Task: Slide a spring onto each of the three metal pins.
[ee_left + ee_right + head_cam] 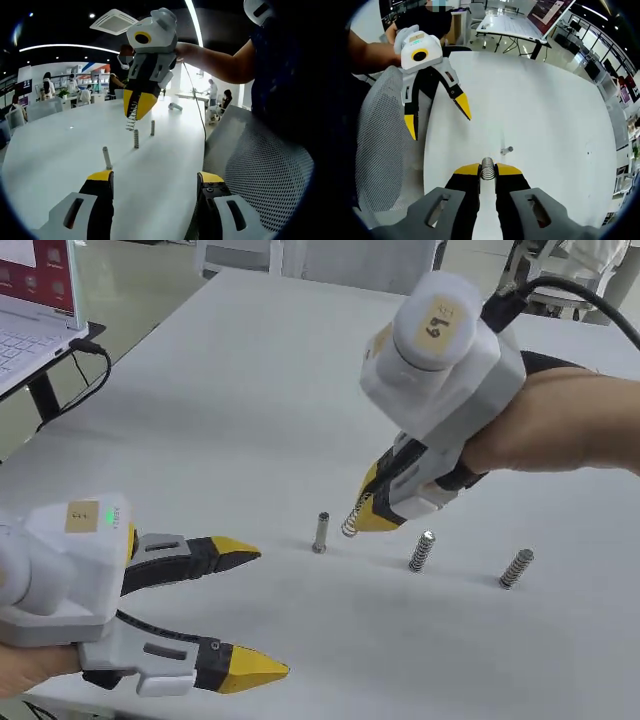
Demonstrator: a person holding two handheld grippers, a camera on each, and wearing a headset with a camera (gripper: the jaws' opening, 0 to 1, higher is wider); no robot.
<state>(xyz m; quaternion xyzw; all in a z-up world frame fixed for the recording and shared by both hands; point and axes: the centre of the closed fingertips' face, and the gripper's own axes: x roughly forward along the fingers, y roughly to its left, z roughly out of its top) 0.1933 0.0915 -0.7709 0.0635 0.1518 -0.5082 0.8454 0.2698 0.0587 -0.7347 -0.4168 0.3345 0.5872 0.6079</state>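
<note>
A wide white tabletop (200, 420) stands in an open-plan office lit by long ceiling light strips (65, 46), with an open laptop (40, 280) beyond its far-left corner and a grey mesh chair (260, 165) beside its near edge.

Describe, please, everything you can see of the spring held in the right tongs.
The spring is a small coil of bright silvery wire, metal by its look. The right tongs are shut on its upper end between their yellow tips, so its lower end hangs free, tilted, pointing down toward the white table. It is in the air near the bare pin, not yet on it. Nothing else touches it.
</note>
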